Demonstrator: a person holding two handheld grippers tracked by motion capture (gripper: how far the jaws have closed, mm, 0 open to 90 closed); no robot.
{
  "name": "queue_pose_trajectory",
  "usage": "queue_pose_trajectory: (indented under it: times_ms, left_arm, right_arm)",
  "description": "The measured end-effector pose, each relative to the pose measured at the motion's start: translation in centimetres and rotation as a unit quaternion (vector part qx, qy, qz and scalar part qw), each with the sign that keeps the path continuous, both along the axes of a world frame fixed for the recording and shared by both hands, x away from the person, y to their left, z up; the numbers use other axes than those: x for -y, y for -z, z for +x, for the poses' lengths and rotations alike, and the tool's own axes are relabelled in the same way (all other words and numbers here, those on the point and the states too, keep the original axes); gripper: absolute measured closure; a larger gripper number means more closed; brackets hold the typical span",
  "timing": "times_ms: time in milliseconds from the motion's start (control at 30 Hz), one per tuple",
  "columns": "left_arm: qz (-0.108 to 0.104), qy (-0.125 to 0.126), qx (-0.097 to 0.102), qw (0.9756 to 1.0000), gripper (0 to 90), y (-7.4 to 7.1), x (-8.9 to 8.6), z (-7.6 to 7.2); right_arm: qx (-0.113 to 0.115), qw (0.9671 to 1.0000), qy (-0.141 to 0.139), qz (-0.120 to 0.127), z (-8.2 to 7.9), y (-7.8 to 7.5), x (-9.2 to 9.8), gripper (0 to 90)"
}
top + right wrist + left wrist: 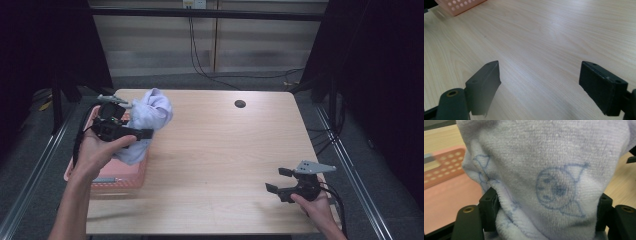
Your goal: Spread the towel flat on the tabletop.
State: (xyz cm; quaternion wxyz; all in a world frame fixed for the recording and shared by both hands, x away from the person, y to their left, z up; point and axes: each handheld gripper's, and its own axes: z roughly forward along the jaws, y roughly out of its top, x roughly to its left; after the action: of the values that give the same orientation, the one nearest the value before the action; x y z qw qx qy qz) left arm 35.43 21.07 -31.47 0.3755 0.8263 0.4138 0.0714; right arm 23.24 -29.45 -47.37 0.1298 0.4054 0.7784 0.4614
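A pale lilac towel (150, 117) with blue line drawings hangs bunched from my left gripper (142, 133), lifted over the right rim of the pink basket (112, 182). In the left gripper view the towel (549, 170) bulges between both jaws, and the left gripper (546, 212) is shut on it. Near the table's front right corner my right gripper (277, 180) rests low, open, with nothing between its fingers. In the right gripper view the right gripper (540, 82) has only bare wood between its jaws.
The pink perforated basket (459, 6) sits at the table's left edge. A dark round hole (240, 104) lies at the far middle of the wooden table (225, 150). Cables run across the floor behind the table.
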Motion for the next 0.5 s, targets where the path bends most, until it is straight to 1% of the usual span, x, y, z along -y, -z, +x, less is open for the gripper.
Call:
queue_pose_trajectory:
  times_ms: [33,67,100,167,200,233,267,300,333,367,433,467,500]
  left_arm:
    - [-0.003,0.005,0.0,1.0,29.2,0.0,0.5,0.1]
    - [-0.006,0.018,-0.002,0.9998,29.2,-0.1,1.7,0.3]
    - [-0.006,0.018,-0.002,0.9998,29.2,-0.1,1.7,0.3]
    - [-0.014,0.027,-0.003,0.9995,29.2,0.0,2.9,0.4]
    - [-0.013,0.036,-0.005,0.9993,29.0,0.2,3.6,0.4]
    - [-0.01,0.043,-0.002,0.999,29.0,0.4,4.3,0.5]
    - [-0.005,0.047,-0.001,0.9989,28.7,0.7,5.2,0.4]
    - [-0.008,0.054,-0.005,0.9985,28.5,0.9,5.8,0.5]
    - [-0.017,0.065,-0.015,0.9976,28.4,1.8,7.3,0.6]
    - [-0.017,0.065,-0.015,0.9976,28.3,1.8,7.3,0.6]
    - [-0.004,0.077,-0.023,0.9967,28.3,2.7,8.7,0.6]
    - [-0.001,0.086,-0.027,0.9959,28.0,3.4,9.5,0.6]
    - [-0.006,0.089,-0.031,0.9955,28.0,3.8,9.9,0.5]
  right_arm:
    - [0.001,1.0,0.0,0.001,0.0,0.0,0.0,17.4]
    - [0.001,1.0,0.002,0.0,0.0,0.0,0.1,17.4]
    - [0.001,1.0,0.002,0.0,0.0,0.0,0.1,17.4]
    - [0.001,1.0,0.001,0.0,0.0,0.0,0.1,17.4]
    - [-0.001,1.0,0.0,0.001,0.0,0.0,0.0,17.4]
    - [-0.001,1.0,0.0,0.001,0.0,0.0,0.0,17.4]
    - [-0.001,1.0,-0.001,0.002,0.1,0.0,0.0,17.4]
    - [-0.001,1.0,-0.001,0.001,0.1,0.0,0.0,17.4]
    - [-0.002,1.0,-0.002,0.001,0.1,0.0,0.0,17.4]
    - [-0.002,1.0,-0.002,0.001,0.1,0.0,0.0,17.4]
    - [-0.002,1.0,-0.003,0.0,0.1,0.0,0.0,17.5]
    - [-0.002,1.0,-0.004,0.001,0.1,0.0,0.1,17.8]
    - [-0.002,1.0,-0.004,0.001,0.1,0.0,0.1,17.8]
